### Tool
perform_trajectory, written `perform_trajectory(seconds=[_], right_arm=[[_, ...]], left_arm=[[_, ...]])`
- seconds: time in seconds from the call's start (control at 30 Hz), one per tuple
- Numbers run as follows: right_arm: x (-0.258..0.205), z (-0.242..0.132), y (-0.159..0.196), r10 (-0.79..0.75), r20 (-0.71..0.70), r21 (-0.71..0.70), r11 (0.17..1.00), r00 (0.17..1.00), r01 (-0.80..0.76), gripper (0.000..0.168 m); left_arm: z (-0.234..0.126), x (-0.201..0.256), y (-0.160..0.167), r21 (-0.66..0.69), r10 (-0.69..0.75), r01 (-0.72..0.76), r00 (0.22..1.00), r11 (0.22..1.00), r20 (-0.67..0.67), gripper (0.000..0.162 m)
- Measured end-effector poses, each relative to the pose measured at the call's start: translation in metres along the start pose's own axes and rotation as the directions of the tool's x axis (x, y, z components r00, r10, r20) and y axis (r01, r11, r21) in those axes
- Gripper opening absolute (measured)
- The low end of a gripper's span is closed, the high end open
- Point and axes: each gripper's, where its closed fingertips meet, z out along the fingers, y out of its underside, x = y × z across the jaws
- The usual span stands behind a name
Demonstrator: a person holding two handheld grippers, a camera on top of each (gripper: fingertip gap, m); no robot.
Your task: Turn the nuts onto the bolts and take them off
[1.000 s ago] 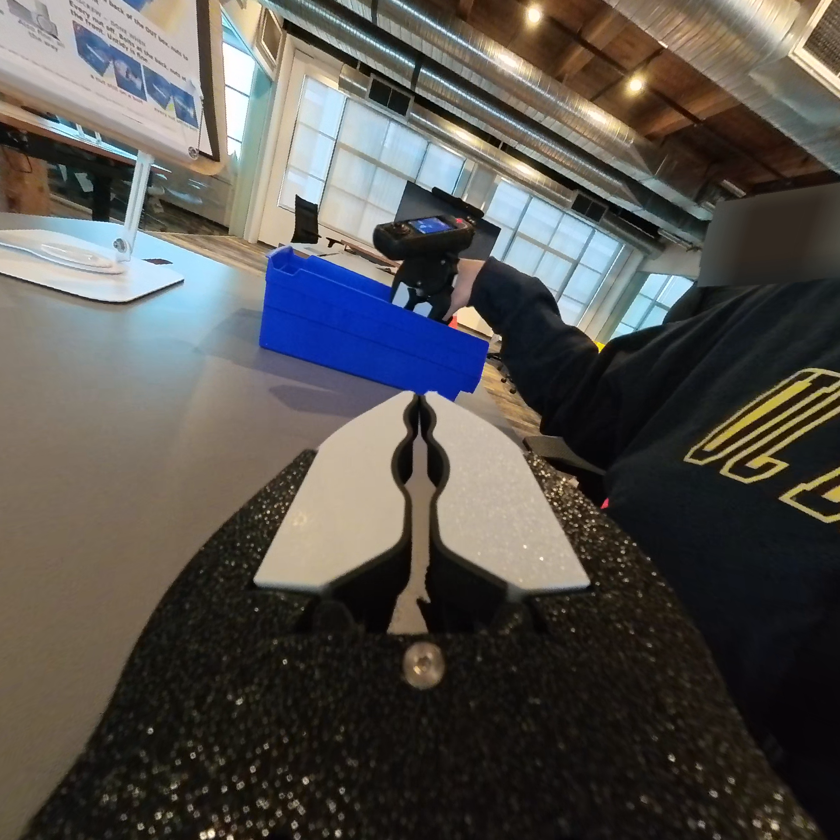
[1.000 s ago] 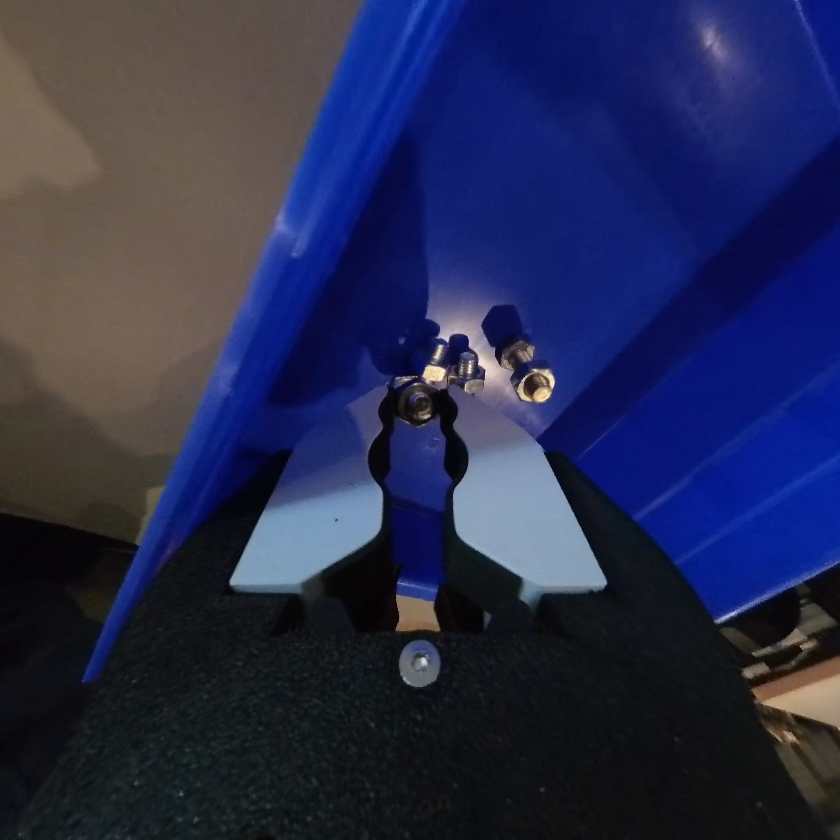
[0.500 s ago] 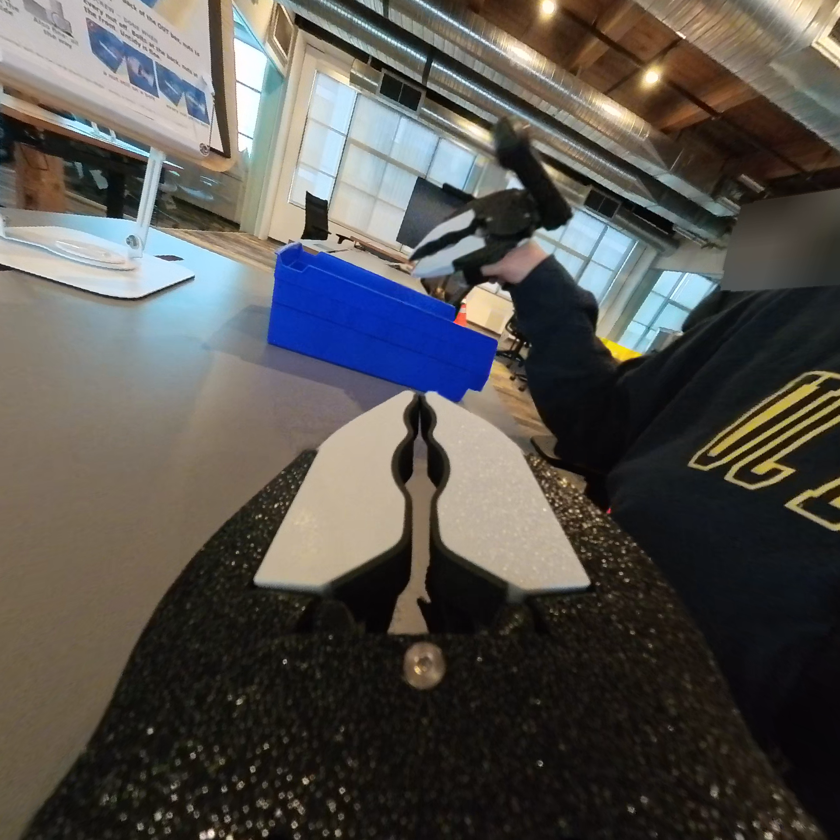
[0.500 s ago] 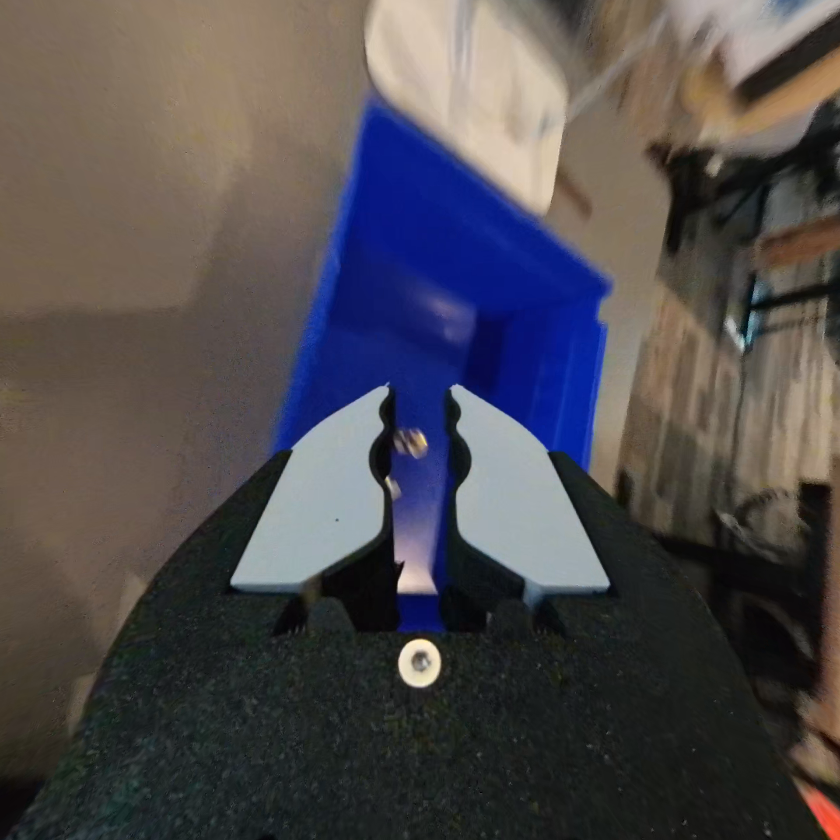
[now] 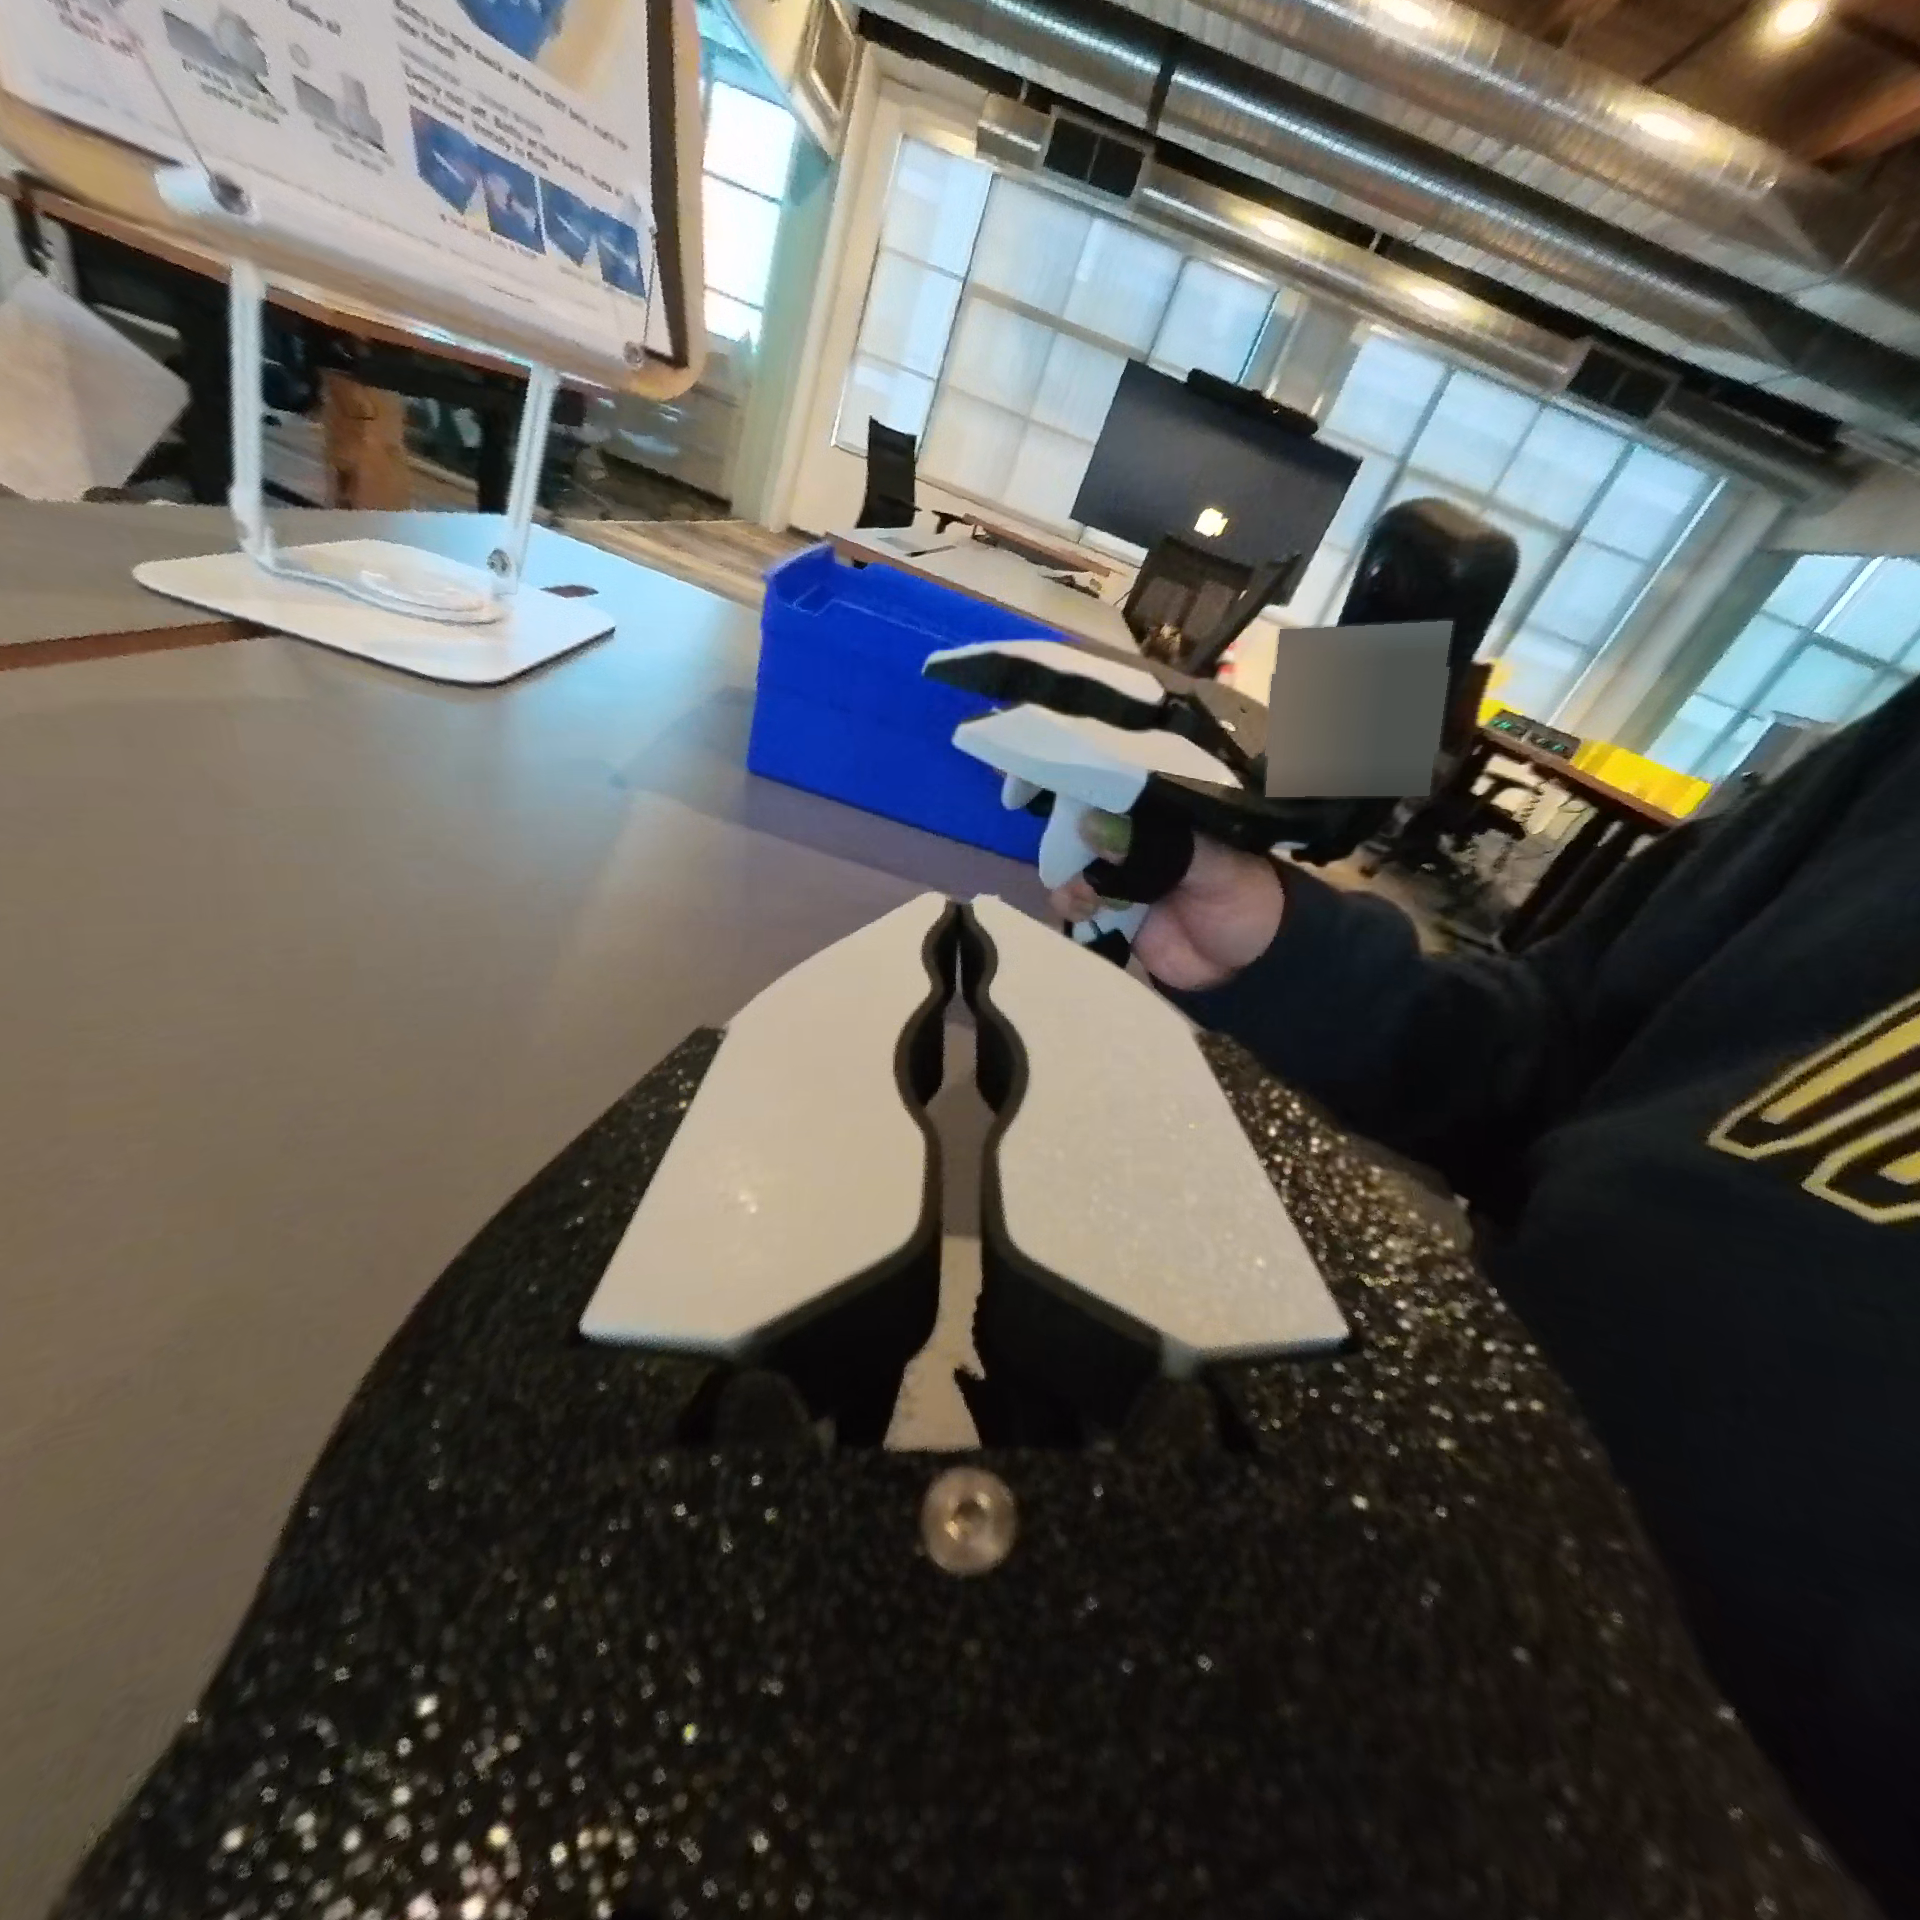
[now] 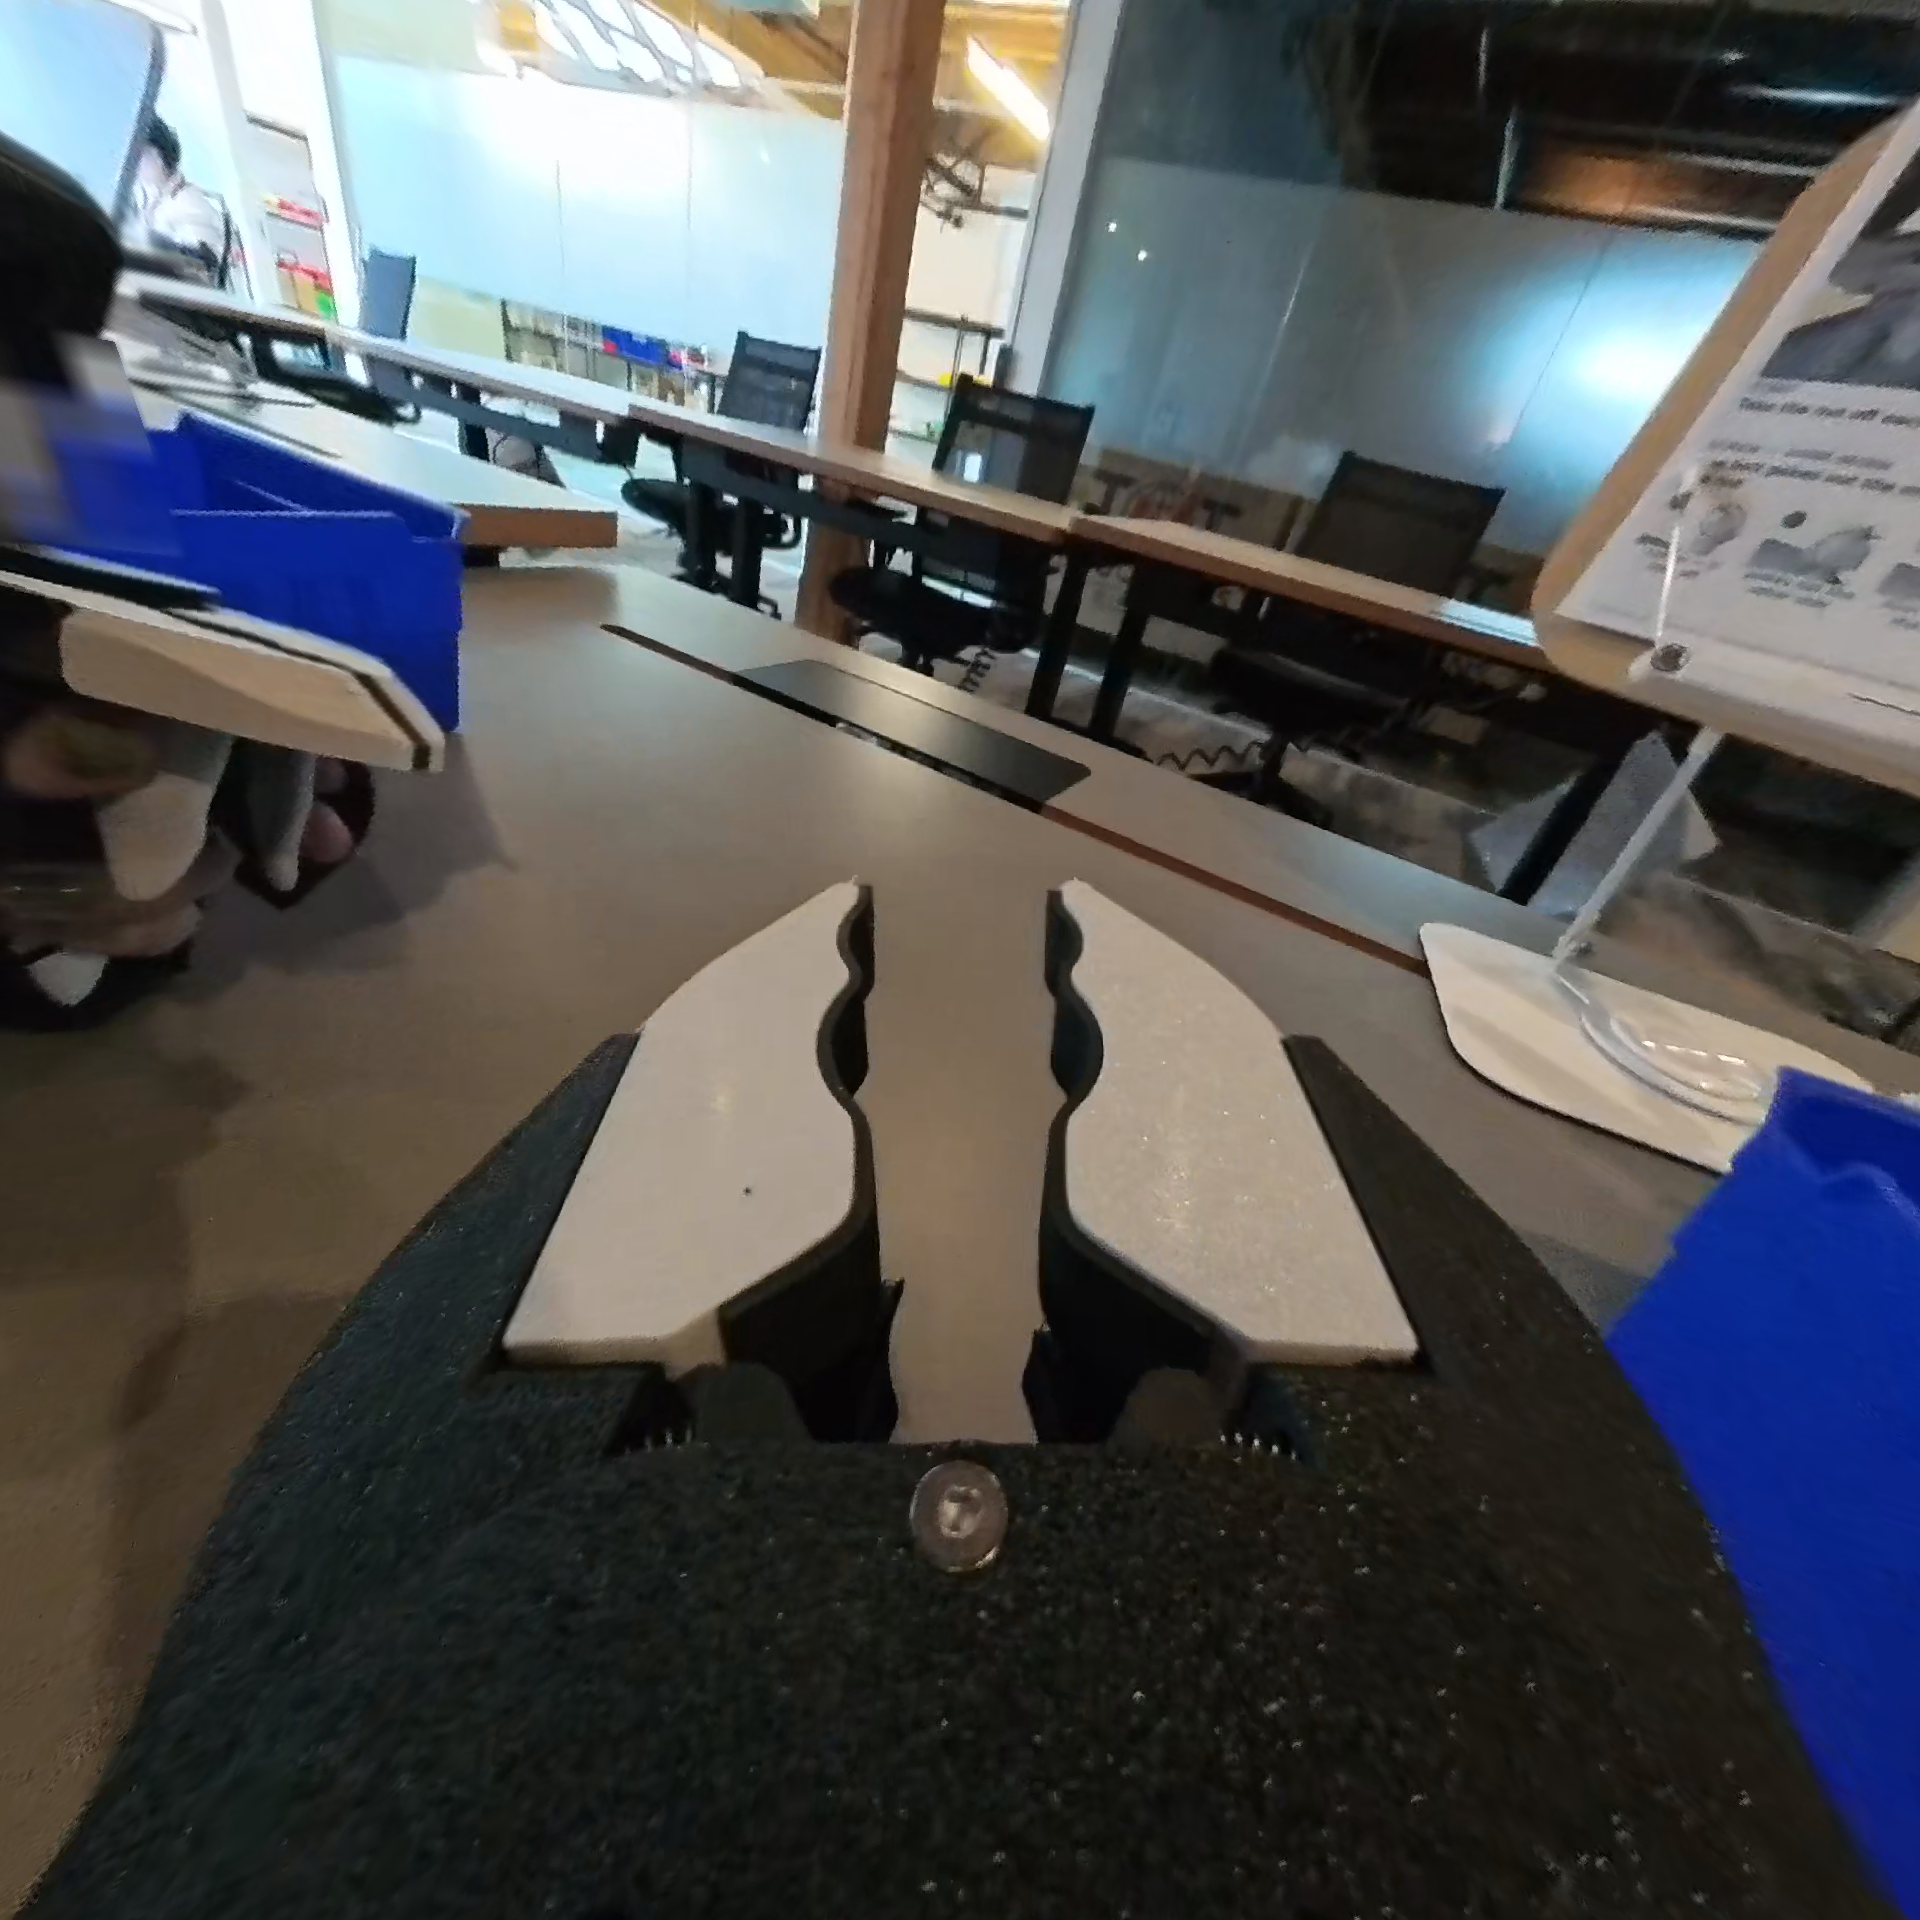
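Since my right gripper [image 6: 958, 914] is spread and empty, my left gripper [image 5: 964, 914] pressed together on nothing, and no nuts or bolts in sight outside the bin [image 5: 831, 707], I'd probably fumble the next grab.

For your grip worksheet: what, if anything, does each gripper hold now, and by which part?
Nothing is held. The left gripper is shut on nothing; the right gripper is open, only table between its fingers.

Left white-fingered black gripper [image 5: 958, 914] lower centre of its frame, fingers closed together, empty. Right white-fingered black gripper [image 6: 958, 904] lower centre, fingers parted, empty; right hand [image 5: 1195, 920] grips its handle at mid-right
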Motion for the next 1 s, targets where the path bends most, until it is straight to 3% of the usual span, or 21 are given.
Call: perform_trajectory(seconds=[0.17, 0.37, 0.53, 0.7, 0.8, 0.9, 1.0], right_arm=[[0.002, -0.004, 0.002, 0.071, 0.007, 0.017, 0.997, 0.997, -0.071, 0.039], [0.000, -0.015, -0.021, 0.080, 0.038, 0.117, 0.989, 0.996, -0.084, 0.046], [0.007, -0.023, -0.031, 0.011, -0.022, 0.155, 0.988, 1.000, -0.008, 0.047], [0.003, -0.021, -0.029, -0.019, -0.016, 0.140, 0.990, 1.000, 0.021, 0.048], [0.001, -0.021, -0.029, -0.051, -0.015, 0.141, 0.989, 0.999, 0.052, 0.047], [0.001, -0.021, -0.029, -0.081, -0.029, 0.137, 0.987, 0.996, 0.084, 0.047], [0.000, -0.020, -0.027, -0.094, -0.032, 0.132, 0.986, 0.995, 0.097, 0.047]], left_arm=[[0.008, 0.001, 0.001, -0.054, 0.103, -0.097, 0.988, 0.994, 0.114, 0.000], [0.006, 0.004, -0.020, -0.085, 0.233, -0.217, 0.928, 0.972, 0.291, 0.002], [-0.016, 0.026, -0.058, -0.008, 0.232, -0.250, 0.887, 0.968, 0.400, 0.064], [-0.062, 0.041, -0.082, -0.030, 0.276, -0.304, 0.811, 0.952, 0.517, 0.088], [-0.098, 0.044, -0.101, -0.049, 0.297, -0.340, 0.732, 0.939, 0.614, 0.091], [-0.138, 0.038, -0.106, -0.136, 0.282, -0.271, 0.630, 0.953, 0.723, 0.090], [-0.177, 0.021, -0.087, -0.248, 0.251, -0.078, 0.528, 0.966, 0.811, 0.093]])
